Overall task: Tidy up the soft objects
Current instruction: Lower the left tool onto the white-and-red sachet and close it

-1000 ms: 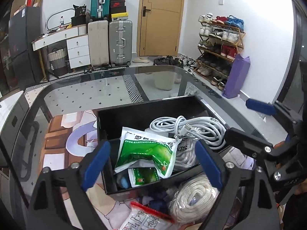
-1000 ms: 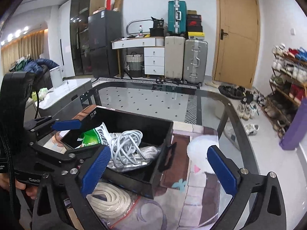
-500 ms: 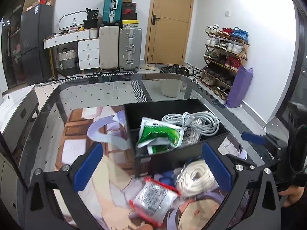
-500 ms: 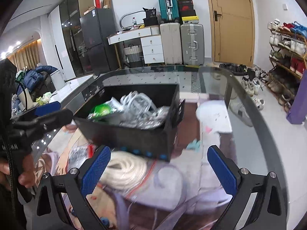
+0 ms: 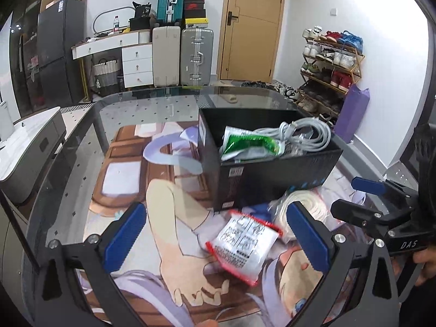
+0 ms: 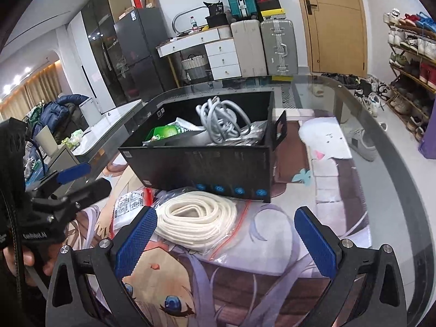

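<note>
A black box [image 5: 275,179] [image 6: 201,163] on the printed mat holds a green packet [image 5: 249,143] [image 6: 163,133] and a coil of grey cable [image 5: 305,133] [image 6: 222,120]. In front of the box lie a red-edged clear packet [image 5: 245,241] [image 6: 128,207] and a bag with a white rope coil [image 6: 196,218] [image 5: 305,209]. My left gripper [image 5: 215,237] stands open above the red-edged packet, touching nothing. My right gripper [image 6: 226,239] is open too, with the rope coil just beyond its left finger. Each gripper shows at the side of the other's view.
The printed mat [image 5: 130,179] lies on a glass table whose curved edge [image 6: 403,179] runs close on the right. Beyond the table are suitcases [image 5: 182,54], a white desk [image 5: 120,51], a door and a shoe rack [image 5: 329,65]. A hand [image 6: 24,261] holds the left gripper.
The left gripper pulled back from over the box toward the near side, so the red-edged packet now sits between its fingers. The right gripper sank and drew nearer the rope coil.
</note>
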A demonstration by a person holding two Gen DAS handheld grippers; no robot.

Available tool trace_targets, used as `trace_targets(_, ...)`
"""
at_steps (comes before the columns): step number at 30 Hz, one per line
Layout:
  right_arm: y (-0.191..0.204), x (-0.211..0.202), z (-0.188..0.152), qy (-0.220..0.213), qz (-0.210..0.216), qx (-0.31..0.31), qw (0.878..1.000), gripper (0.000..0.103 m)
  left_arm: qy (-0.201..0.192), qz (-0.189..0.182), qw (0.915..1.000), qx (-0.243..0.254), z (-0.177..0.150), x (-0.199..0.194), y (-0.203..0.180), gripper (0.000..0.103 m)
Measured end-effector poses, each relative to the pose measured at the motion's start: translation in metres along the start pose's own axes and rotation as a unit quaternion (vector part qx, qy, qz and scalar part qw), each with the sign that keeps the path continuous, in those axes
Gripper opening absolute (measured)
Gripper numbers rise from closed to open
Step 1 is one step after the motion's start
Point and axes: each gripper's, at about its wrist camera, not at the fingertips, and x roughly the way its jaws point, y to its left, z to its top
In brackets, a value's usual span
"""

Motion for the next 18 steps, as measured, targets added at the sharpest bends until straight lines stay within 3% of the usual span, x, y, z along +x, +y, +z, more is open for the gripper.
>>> trace_targets(9, 0.019, 0.023, -0.010, 0.036, 0.023, -0.007, 0.999, 0.102, 0.016, 0.001, 0.9997, -0.019, -0.010, 0.011, 0.010, 0.103)
trace_targets(18, 0.030, 0.038, -0.011, 0.048, 0.014, -0.017, 0.999, 0.102, 0.017, -0.006, 0.9991, -0.039, -0.013, 0.013, 0.017, 0.103)
